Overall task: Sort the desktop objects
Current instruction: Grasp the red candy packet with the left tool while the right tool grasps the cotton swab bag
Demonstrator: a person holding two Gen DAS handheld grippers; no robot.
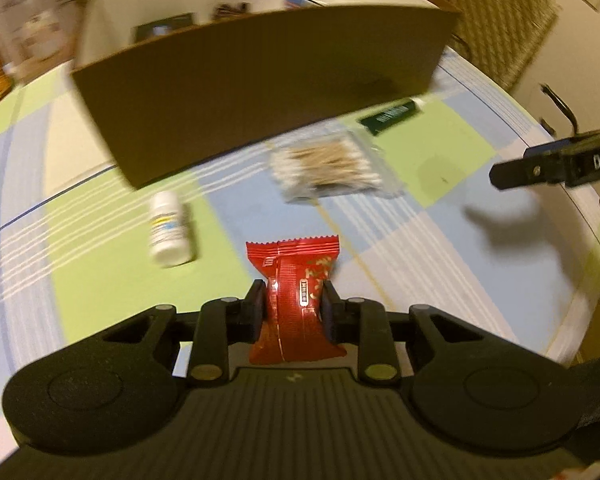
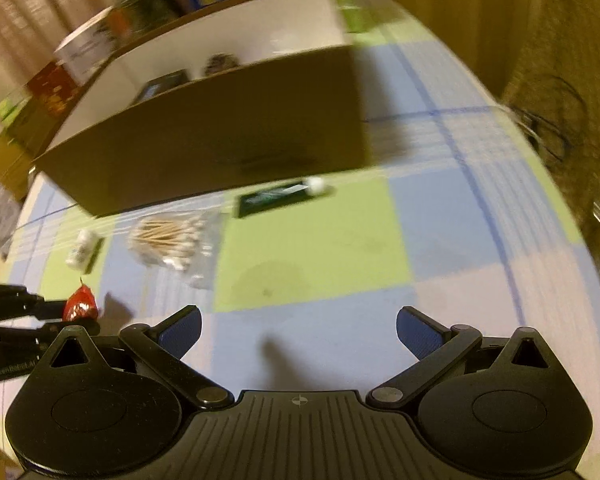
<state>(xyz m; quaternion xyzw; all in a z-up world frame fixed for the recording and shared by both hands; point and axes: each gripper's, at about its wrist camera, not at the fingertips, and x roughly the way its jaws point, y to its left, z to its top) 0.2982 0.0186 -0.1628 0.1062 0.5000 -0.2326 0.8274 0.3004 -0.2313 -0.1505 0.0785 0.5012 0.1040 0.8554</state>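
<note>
Our left gripper [image 1: 294, 306] pinches the red snack packet [image 1: 296, 300]; the right gripper [image 2: 298, 334] stands wide and empty. On the table, left to right, the white bottle [image 1: 169, 233], the cotton swab bag [image 1: 330, 168] and the dark green tube [image 1: 390, 114] wait unsorted. The far cardboard box [image 1: 260, 92] already holds some items.

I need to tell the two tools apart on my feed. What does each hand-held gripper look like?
Both are black plastic with ribbed bodies, round discs on each side and linkage arms. The left hand-held gripper has black pads; the right hand-held gripper has blue textured pads. White lettering runs along the sides.
</note>
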